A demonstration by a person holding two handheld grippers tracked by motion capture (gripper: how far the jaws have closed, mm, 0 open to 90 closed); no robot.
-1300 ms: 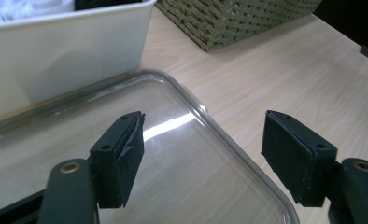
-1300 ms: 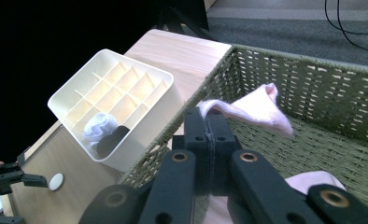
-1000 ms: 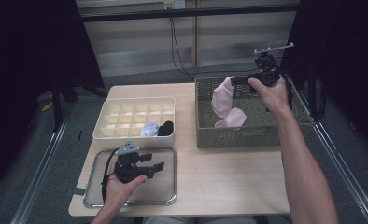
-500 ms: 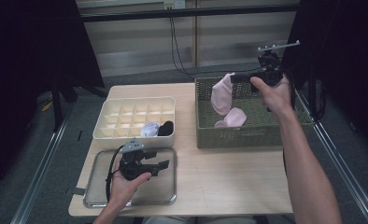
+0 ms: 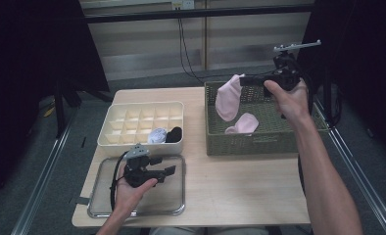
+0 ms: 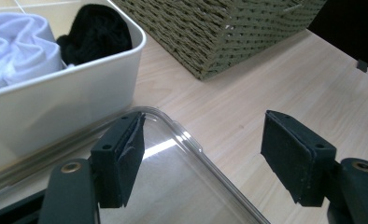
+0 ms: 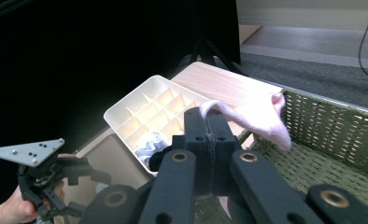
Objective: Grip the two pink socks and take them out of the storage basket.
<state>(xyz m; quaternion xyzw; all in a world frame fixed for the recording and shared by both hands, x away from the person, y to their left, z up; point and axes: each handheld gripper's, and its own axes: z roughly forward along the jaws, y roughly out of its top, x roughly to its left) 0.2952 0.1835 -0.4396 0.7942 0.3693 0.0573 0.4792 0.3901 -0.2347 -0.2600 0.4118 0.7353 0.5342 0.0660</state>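
A: Which step is this?

B: The lift-out, I'd say. The right claw is closed on a pink sock, pinching it at 1 end, and the sock hangs clear above the green wicker basket. A second pink sock lies on the basket floor below it.

A: And the other hand?

B: The left claw hovers over the clear tray at the near left of the surface. In the left gripper view its jaws stand wide apart with nothing between them.

A: What does the next move call for?

B: Probably carrying the sock leftward, over the basket wall, toward the tray or the cream divider box. The dangling end needs to clear the rim, so I'd keep it high. If it has to be rolled or folded, the open claw would have to take the free end.

A: How does the sock look?

B: Soft, pale pink and limp; it drapes from the pinch point in the right gripper view. The box already holds a white bundle and a black bundle in 2 neighbouring front cells; the other cells look empty.
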